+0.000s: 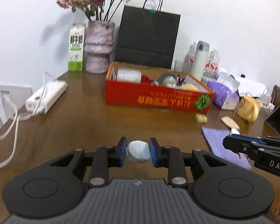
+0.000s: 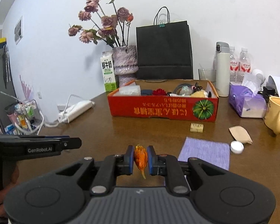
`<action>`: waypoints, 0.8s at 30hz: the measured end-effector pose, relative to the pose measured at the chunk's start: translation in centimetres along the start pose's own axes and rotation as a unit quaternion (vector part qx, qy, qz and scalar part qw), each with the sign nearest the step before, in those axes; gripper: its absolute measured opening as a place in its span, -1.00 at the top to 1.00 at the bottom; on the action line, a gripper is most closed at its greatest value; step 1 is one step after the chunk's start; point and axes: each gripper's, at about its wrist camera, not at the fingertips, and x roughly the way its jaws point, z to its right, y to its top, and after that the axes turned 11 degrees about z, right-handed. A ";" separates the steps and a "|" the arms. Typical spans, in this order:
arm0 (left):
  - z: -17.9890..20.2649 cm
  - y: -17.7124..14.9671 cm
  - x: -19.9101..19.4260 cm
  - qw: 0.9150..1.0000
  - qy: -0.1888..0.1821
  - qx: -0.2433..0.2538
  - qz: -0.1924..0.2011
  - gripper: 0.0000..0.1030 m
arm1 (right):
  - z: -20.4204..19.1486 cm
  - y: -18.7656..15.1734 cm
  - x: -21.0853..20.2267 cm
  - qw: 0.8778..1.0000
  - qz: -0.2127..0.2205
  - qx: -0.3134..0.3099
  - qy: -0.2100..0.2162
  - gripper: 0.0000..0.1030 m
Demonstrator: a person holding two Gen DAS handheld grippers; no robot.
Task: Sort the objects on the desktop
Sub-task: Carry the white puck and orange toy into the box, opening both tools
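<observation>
My left gripper [image 1: 138, 152] is shut on a pale blue-white rounded object [image 1: 139, 151] and holds it above the brown table. My right gripper [image 2: 140, 158] is shut on an orange dried flower bud [image 2: 140, 158] above the table. A red cardboard box [image 1: 155, 97] with several small items in it stands at the middle back; it also shows in the right wrist view [image 2: 164, 110]. The right gripper appears at the right edge of the left wrist view [image 1: 227, 141], and the left gripper at the left of the right wrist view [image 2: 78, 142].
On the table lie a purple cloth [image 2: 205, 152], a white cap [image 2: 237, 147], a tan packet [image 2: 240, 134], a small wrapped block [image 2: 196, 127]. A yellow mug [image 2: 278, 114], tissue pack [image 2: 246, 102], flask [image 2: 222, 69], vase [image 2: 125, 63], milk carton [image 2: 108, 71], black bag [image 2: 164, 50], power strip [image 2: 74, 111] stand around.
</observation>
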 end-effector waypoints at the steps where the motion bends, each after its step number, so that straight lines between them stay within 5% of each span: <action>1: 0.0 0.6 0.5 1.000 -0.003 0.000 0.004 0.48 | 0.4 0.6 0.6 1.000 0.003 0.005 0.004 0.73; 8: 0.1 7.9 7.6 0.999 -0.042 -0.001 0.009 0.47 | 3.5 7.3 6.4 1.000 0.022 0.012 0.019 0.73; 14: 0.8 14.0 19.3 0.995 -0.075 -0.023 -0.061 0.47 | 8.3 13.1 16.5 0.999 -0.024 0.036 0.028 0.73; 19: 2.1 14.8 28.1 0.988 -0.071 -0.005 -0.138 0.47 | 12.1 14.6 26.2 0.994 -0.082 0.073 -0.012 0.73; 24: 2.7 13.3 31.5 0.985 -0.041 0.034 -0.162 0.46 | 13.4 12.5 32.0 0.985 -0.144 0.094 -0.021 0.73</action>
